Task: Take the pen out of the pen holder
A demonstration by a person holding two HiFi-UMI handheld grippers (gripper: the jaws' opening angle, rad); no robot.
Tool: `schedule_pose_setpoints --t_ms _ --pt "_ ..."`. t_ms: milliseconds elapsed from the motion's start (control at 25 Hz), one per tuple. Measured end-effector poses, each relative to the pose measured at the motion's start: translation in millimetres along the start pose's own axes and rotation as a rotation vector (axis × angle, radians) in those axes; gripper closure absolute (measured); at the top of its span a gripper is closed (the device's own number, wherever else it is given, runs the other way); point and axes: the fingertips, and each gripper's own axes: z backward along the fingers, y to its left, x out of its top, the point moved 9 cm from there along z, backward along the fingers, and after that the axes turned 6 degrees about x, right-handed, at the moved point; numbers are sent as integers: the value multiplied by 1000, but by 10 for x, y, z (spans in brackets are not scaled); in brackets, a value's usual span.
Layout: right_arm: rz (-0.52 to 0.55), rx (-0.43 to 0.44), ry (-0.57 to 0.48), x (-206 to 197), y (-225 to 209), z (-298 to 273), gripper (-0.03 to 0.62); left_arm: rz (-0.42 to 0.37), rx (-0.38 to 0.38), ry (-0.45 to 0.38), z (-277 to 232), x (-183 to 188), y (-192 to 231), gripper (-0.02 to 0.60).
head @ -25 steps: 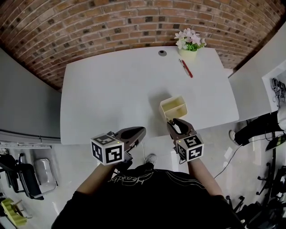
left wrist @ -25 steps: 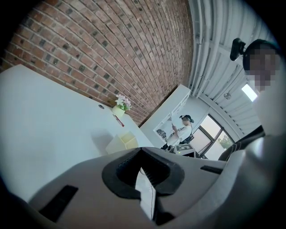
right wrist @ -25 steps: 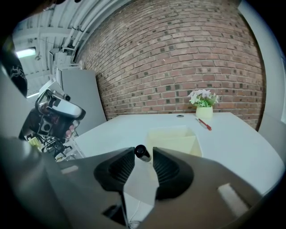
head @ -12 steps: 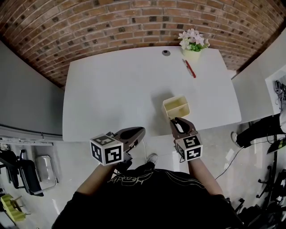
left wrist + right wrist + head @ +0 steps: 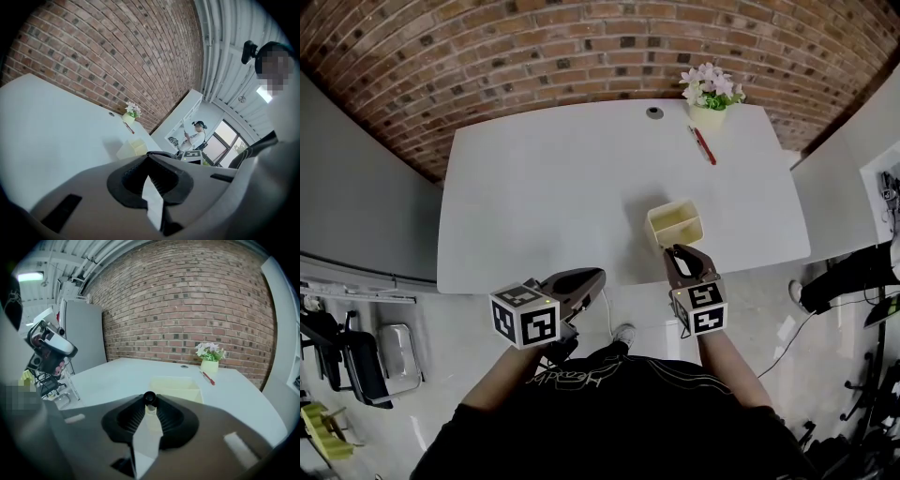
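The right tool (image 5: pixel 149 401), its jaws just now closing, pinches the round black end of a pen (image 5: pixel 149 397) between its tips. A pale yellow rectangular pen holder (image 5: pixel 180 389) lies just beyond on the white worktop (image 5: pixel 117 373).

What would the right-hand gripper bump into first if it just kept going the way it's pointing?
The black pen top between the tips of the right gripper, whose jaws have just been closing. Right behind it is the cream pen holder, though depth is hard to judge.
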Motion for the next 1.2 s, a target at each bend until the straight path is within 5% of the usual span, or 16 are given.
schedule_pose_setpoints --t_ms 1200 --pt "26 -49 -199 350 126 794 519 -65 2 -70 386 -307 -638 578"
